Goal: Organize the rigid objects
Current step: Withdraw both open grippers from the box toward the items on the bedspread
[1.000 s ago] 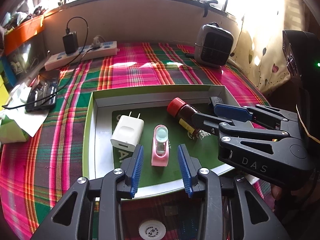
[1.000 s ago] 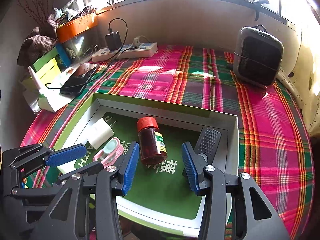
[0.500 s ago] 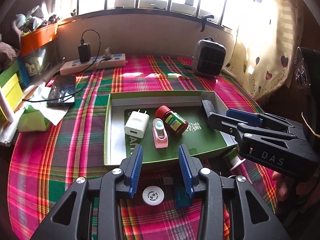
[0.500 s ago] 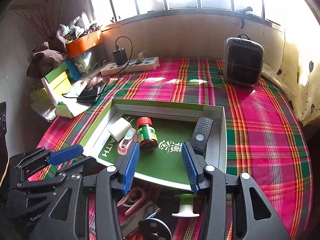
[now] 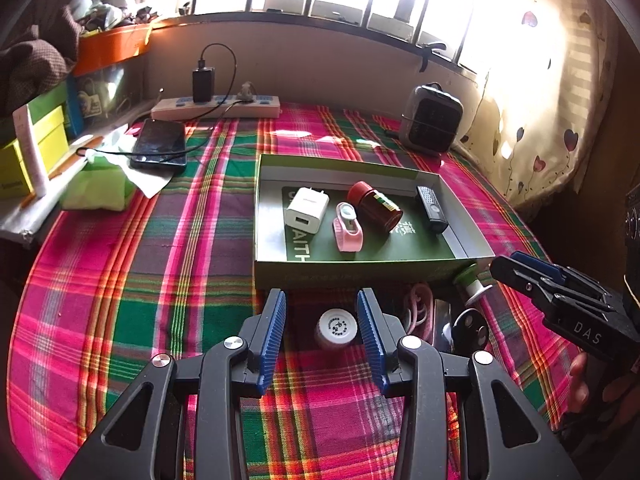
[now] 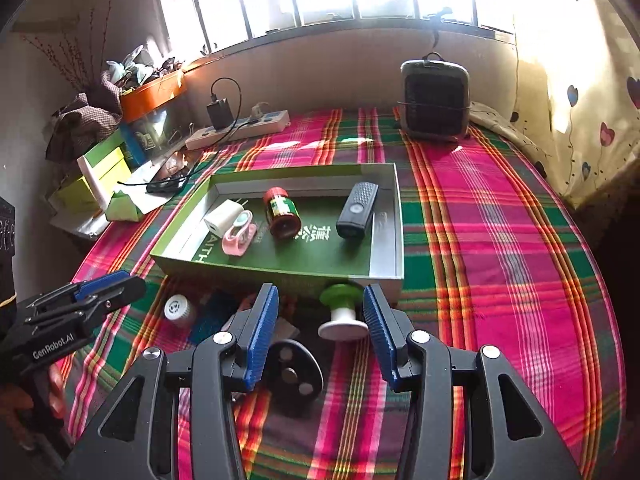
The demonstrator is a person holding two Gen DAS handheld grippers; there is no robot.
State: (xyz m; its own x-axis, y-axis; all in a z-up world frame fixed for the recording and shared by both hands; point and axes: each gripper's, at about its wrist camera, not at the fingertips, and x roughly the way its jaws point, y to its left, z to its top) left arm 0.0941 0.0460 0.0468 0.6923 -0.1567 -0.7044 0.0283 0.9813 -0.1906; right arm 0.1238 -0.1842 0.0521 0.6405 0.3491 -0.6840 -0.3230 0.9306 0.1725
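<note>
Both the left gripper (image 5: pixel 321 334) and right gripper (image 6: pixel 321 330) hang released above the desk's near edge; charger (image 5: pixel 307 209), bottle (image 5: pixel 375 206) and remote (image 5: pixel 431 208) lie in the green tray (image 5: pixel 344 274).

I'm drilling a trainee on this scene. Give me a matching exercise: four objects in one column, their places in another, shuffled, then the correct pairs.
Objects:
1. white charger
2. red-capped bottle
3. green-and-white spool
4. phone

Places:
A. on the cloth outside the box, in front of its near wall
B. on the cloth left of the box, cable attached
C. lying on its side mid-box
D. inside the box, at its left end

Pairs: 1-D, 2-C, 3-A, 4-B
</note>
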